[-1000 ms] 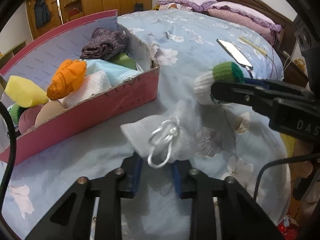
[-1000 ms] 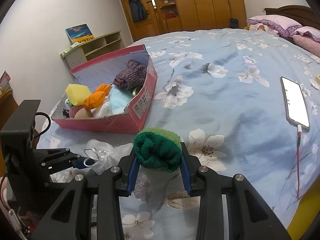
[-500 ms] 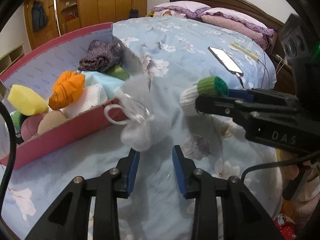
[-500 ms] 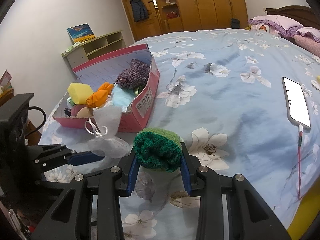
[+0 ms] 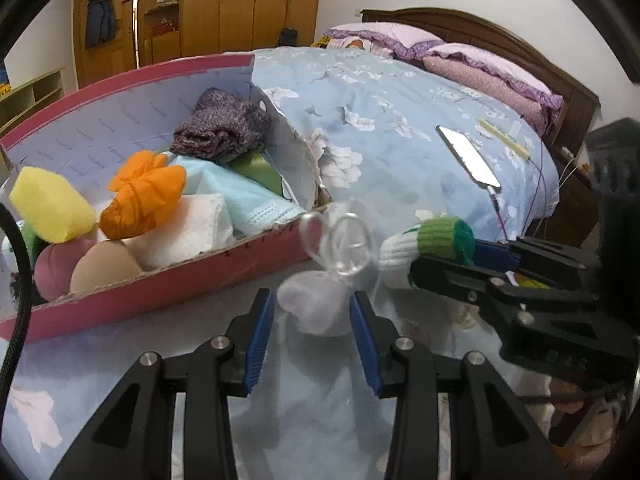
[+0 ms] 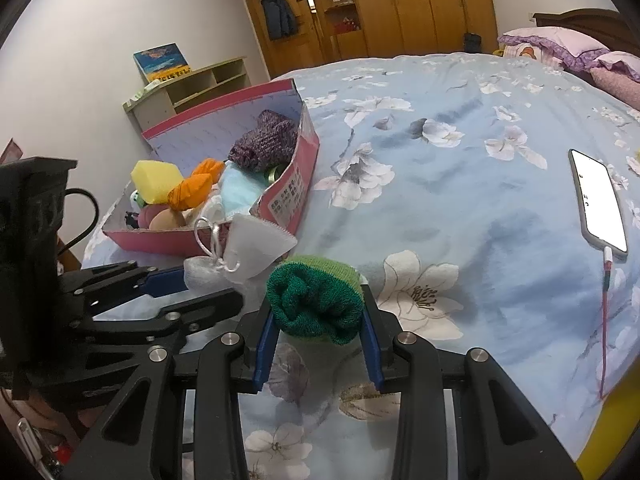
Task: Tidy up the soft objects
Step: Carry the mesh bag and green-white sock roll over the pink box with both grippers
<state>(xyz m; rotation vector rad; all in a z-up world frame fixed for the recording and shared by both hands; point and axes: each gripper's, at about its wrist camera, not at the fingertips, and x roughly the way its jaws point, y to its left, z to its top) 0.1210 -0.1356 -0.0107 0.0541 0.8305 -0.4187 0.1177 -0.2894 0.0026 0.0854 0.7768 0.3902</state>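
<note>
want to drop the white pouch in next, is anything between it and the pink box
Nothing visible blocks it. The white pouch hangs in the left gripper just outside the pink box's near wall; only that low wall must be cleared.

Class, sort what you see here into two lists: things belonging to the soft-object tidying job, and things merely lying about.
Job:
- white mesh drawstring pouch, in left gripper
- green-cuffed knitted sock, in right gripper
- pink cardboard box

Lying about:
- lit smartphone
- red charging cable
- purple pillows

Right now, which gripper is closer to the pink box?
Left. The left gripper, holding the white pouch, sits just before the pink box; the right gripper, holding the green sock, is farther back.
</note>
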